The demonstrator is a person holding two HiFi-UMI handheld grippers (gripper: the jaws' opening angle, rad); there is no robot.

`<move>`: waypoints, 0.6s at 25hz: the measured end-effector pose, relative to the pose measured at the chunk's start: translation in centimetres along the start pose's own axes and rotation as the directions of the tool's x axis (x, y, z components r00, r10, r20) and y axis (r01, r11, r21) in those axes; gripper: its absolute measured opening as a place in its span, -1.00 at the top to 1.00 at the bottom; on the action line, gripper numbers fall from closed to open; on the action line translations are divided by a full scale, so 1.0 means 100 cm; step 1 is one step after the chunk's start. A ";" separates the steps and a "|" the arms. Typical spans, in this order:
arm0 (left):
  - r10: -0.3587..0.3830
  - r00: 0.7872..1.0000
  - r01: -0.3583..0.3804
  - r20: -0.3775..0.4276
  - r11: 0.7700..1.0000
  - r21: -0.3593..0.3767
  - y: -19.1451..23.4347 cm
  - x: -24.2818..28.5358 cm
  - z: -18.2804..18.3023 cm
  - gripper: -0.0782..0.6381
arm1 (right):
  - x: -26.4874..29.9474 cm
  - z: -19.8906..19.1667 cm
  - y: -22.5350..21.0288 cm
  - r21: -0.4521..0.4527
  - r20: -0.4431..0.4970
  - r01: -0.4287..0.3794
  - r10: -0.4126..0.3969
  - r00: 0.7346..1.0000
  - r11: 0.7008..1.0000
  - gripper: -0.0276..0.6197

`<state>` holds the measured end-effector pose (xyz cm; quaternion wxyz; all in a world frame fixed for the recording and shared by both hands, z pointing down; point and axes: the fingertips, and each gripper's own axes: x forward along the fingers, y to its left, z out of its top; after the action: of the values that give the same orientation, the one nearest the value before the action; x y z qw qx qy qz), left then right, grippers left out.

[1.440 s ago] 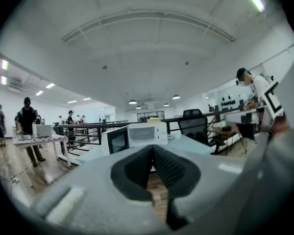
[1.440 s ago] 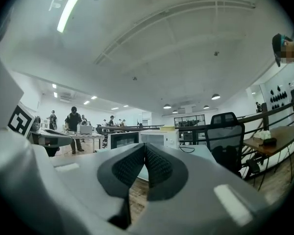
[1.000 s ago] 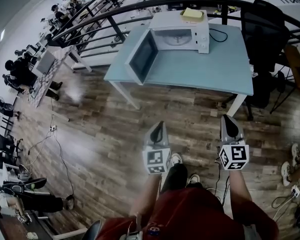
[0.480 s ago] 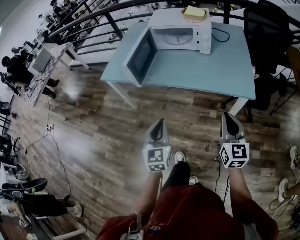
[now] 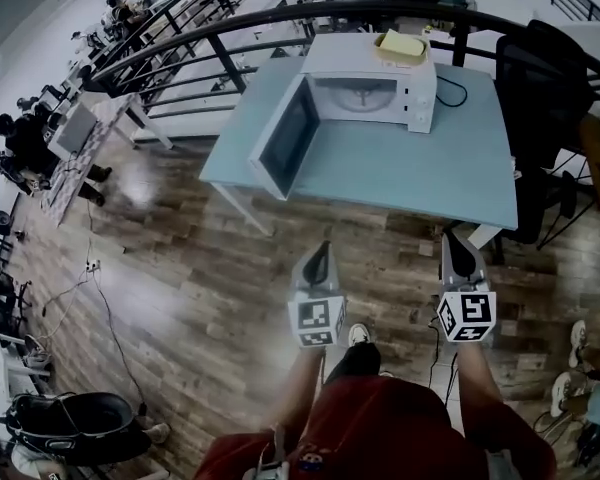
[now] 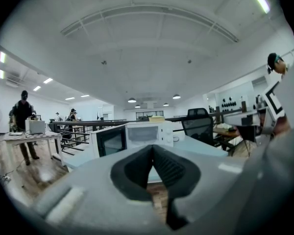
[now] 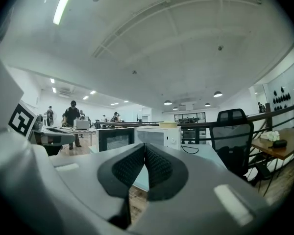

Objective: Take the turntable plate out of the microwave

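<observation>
A white microwave (image 5: 365,78) stands at the far side of a light blue table (image 5: 410,163), its door (image 5: 283,138) swung wide open to the left. Inside the cavity the round turntable plate (image 5: 358,92) shows faintly. My left gripper (image 5: 319,251) and right gripper (image 5: 458,240) are both shut and empty, held side by side over the wooden floor, short of the table's near edge. In the left gripper view the microwave (image 6: 143,135) lies ahead beyond the closed left gripper (image 6: 153,148). The right gripper view shows the microwave (image 7: 157,136) past the closed right gripper (image 7: 144,147).
A yellow pad (image 5: 400,46) lies on top of the microwave and a black cord (image 5: 452,90) trails from its right side. A black office chair (image 5: 550,88) stands right of the table. A black railing (image 5: 220,38) runs behind. People and desks are at the far left (image 5: 25,138).
The table and microwave have come nearer and lower in the head view as the person walks toward them. Both grippers stay shut, side by side.
</observation>
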<state>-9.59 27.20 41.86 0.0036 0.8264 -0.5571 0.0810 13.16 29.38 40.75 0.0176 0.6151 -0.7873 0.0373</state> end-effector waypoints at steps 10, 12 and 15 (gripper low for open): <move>0.024 1.000 -0.024 0.010 1.000 -0.007 0.085 0.048 0.001 0.79 | 0.091 0.016 0.040 -0.035 -0.010 -0.015 0.014 1.000 0.999 0.91; 0.028 1.000 -0.028 0.011 1.000 -0.008 0.100 0.058 0.002 0.79 | 0.109 0.019 0.044 -0.042 -0.015 -0.013 0.012 1.000 0.999 0.91; 0.033 0.999 -0.033 0.013 0.999 -0.014 0.123 0.072 0.002 0.79 | 0.135 0.025 0.055 -0.053 -0.018 -0.015 0.015 1.000 0.998 0.91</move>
<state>-18.23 15.87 41.67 0.0043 0.8177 -0.5712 0.0716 4.65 17.43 39.01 0.0406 0.6082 -0.7925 0.0221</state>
